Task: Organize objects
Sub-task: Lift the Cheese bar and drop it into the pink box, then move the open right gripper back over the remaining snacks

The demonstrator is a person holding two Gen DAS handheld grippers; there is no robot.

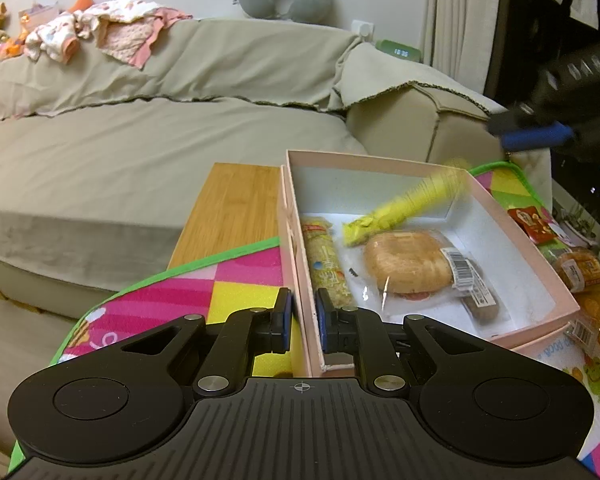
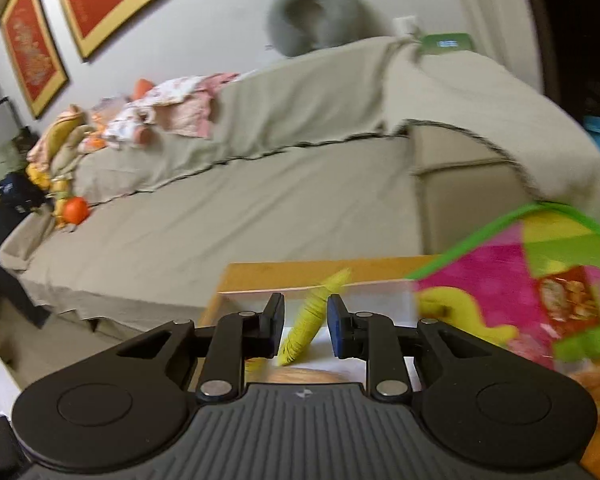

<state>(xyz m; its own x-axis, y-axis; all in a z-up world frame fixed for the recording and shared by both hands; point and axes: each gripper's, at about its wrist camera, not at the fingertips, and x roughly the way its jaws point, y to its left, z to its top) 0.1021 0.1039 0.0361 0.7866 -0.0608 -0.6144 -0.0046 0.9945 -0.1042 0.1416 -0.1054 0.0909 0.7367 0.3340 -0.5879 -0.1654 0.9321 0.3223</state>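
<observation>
Yellow packet dropping into the pink box!

My left hand-held gripper [image 1: 304, 322] pinches the pink box [image 1: 540, 280] wall at its near corner; my right hand-held gripper [image 2: 304, 330] stands slightly spread, the light, crinkly yellow packet [image 2: 312, 320] loose between them; best pinched mid-length.

My left hand-held gripper [image 1: 304, 320], matte black, ribbed grey housing with a small crosshair mark, round side discs, silver screws on linkages, blue pads on my fingers [image 1: 323, 322], right hand-held gripper [image 2: 304, 326] alike
</observation>
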